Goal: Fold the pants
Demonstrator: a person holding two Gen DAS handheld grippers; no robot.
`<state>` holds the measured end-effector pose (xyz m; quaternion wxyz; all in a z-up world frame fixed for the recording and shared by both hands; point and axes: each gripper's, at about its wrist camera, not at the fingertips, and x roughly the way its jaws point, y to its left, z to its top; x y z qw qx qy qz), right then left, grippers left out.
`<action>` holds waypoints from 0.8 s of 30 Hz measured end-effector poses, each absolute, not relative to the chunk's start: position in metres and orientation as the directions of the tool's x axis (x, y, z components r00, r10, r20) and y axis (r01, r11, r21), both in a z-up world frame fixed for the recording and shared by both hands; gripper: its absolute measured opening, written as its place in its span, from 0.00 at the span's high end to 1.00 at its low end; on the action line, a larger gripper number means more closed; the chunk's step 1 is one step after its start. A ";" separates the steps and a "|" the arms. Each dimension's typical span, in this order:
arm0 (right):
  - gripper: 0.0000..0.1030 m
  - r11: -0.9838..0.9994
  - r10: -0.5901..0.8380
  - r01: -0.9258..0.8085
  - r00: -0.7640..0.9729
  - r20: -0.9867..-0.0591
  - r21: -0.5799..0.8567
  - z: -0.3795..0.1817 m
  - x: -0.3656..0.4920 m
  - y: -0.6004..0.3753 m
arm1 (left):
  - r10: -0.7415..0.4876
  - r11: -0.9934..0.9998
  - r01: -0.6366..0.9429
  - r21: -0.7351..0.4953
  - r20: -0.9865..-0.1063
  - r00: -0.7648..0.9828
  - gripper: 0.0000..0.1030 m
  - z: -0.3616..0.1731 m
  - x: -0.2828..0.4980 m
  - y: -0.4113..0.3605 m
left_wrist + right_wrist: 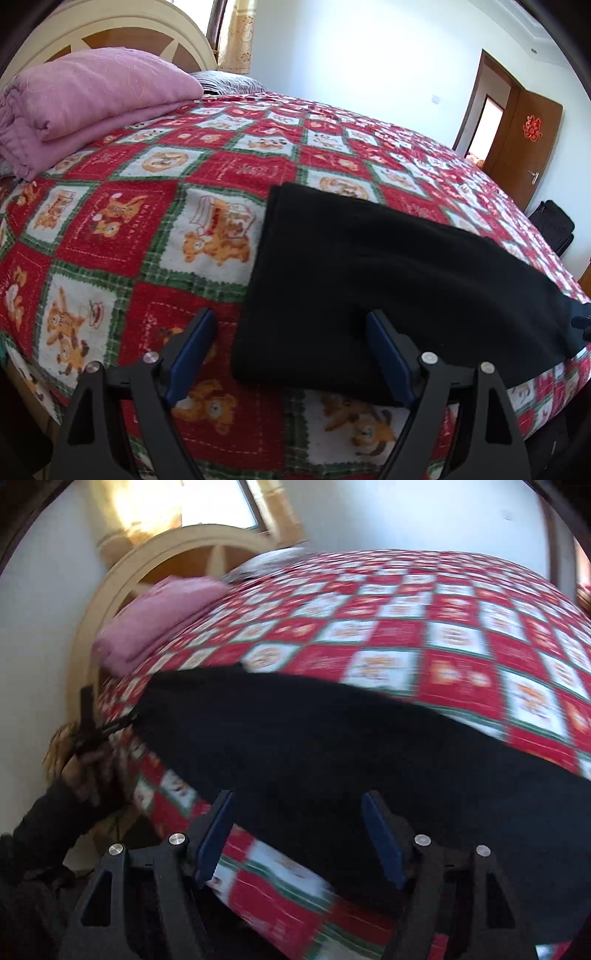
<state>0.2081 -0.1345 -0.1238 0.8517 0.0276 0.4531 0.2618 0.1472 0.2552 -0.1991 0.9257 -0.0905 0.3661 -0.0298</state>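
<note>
from my left wrist view, my left gripper hangs low over the near edge of the bed, its blue fingers spread wide and holding nothing. the black pants lie flat on the red checked bedspread, running from just ahead of me off to the right. my right-hand finger sits over the cloth's near left corner; the other is over bare bedspread. a folded pink blanket rests well apart, up by the headboard.

from my right wrist view, blurred by motion, my right gripper is also wide and empty, both fingers over the dark pants close to the bed's edge. far left i can make out my left hand with its tool.

my worry: the cloth is one flat dark mass, so i could pinch only the top layer and the fold would come up uneven. closing while this view is smeared could miss the hem, or drag the pants off the near side.
</note>
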 end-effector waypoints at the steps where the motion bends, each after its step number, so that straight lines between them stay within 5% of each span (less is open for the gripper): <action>1: 0.31 0.840 0.495 -0.454 0.416 -0.763 0.298 -0.134 0.211 -0.116 | -0.124 0.981 -0.011 -0.195 -0.670 0.732 0.16 -0.200 0.147 0.257; 6: 0.29 0.833 0.428 -0.516 0.370 -0.825 0.201 -0.163 0.199 -0.077 | -0.129 0.981 -0.005 -0.195 -0.666 0.735 0.16 -0.200 0.143 0.261; 24: 0.29 0.840 0.475 -0.467 0.383 -0.792 0.277 -0.157 0.204 -0.088 | -0.010 0.992 -0.084 -0.099 -0.706 0.708 0.13 -0.182 0.144 0.257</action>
